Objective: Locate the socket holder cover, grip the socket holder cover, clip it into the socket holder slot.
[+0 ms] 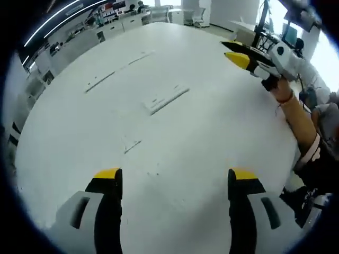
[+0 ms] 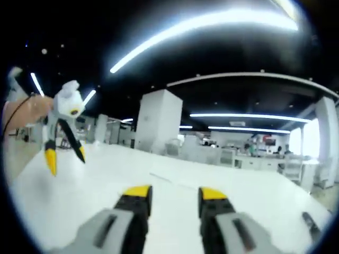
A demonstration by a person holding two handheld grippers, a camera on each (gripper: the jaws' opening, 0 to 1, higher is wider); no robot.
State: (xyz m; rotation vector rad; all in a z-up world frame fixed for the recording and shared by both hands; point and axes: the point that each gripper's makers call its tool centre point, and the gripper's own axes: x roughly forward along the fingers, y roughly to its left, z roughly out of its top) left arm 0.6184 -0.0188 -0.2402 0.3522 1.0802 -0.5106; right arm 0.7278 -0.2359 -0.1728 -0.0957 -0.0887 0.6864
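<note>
My left gripper [image 1: 175, 177] hangs with jaws apart over the table [image 1: 212, 127]; my right gripper [image 2: 172, 193] is empty too, jaws a little apart, aimed across the room. The cover [image 1: 168, 100] and other strips are thin, flat and white on matte white. I risk grabbing the wrong strip, or skidding off one.

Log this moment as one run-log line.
stage: locate | left gripper: open, empty, above white table | right gripper: open, empty | white strips: untouched
</note>
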